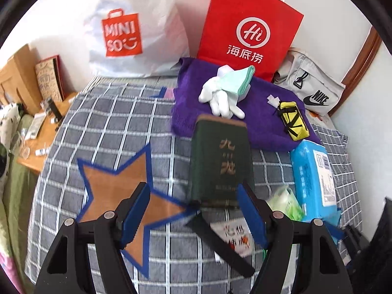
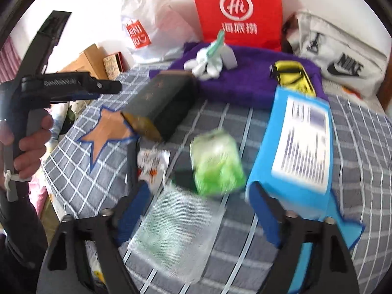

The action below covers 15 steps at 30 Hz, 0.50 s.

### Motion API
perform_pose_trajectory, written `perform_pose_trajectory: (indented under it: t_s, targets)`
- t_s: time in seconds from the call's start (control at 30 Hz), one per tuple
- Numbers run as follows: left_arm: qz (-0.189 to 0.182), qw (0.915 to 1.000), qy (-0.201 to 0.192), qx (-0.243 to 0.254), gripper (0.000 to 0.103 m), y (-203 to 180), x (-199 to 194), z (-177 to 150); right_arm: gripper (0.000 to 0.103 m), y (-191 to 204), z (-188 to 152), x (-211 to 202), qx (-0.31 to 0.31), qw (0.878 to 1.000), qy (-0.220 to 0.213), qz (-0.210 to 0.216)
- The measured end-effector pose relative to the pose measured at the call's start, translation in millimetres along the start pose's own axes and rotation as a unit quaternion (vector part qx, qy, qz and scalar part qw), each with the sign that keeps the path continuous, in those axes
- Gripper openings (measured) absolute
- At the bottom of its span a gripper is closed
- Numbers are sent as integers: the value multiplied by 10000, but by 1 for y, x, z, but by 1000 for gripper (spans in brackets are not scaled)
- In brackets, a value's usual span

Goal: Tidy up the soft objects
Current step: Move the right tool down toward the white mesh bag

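While both grippers hang low over the checked bedspread, each has its jaws spread apart with nothing between them. The left gripper points forward, level, over a brown star and the near end of a dark green book. In the right wrist view a bare hand grasps the left tool's handle at the far left. The right gripper hovers above a blurred mesh pouch, a green packet and, by its right finger, a blue tissue pack. Farther back, a purple towel carries white gloves and a yellow pouch. A red bag, a white bag and a grey Nike bag stand against the wall.
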<state>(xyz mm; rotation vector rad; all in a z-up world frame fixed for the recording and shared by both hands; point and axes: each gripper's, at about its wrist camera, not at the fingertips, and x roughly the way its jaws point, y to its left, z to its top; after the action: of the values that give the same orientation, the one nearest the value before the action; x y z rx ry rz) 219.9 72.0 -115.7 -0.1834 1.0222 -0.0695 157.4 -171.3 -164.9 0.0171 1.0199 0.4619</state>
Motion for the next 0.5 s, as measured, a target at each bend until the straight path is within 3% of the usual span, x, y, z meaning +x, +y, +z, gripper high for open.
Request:
perform_pose_trajectory:
  t_s: [0.27, 0.4, 0.5]
  targets:
    - [-168, 9998, 57, -11, 72, 6, -4, -35, 88, 6, -44, 27, 275, 9985, 451, -135]
    - [-219, 9997, 143, -20, 72, 10, 0, -50, 96, 20, -54, 29, 258, 9990, 342, -148]
    - [-250, 9995, 202, -51, 72, 14, 3, -59, 97, 31, -57, 33, 100, 9985, 250, -484]
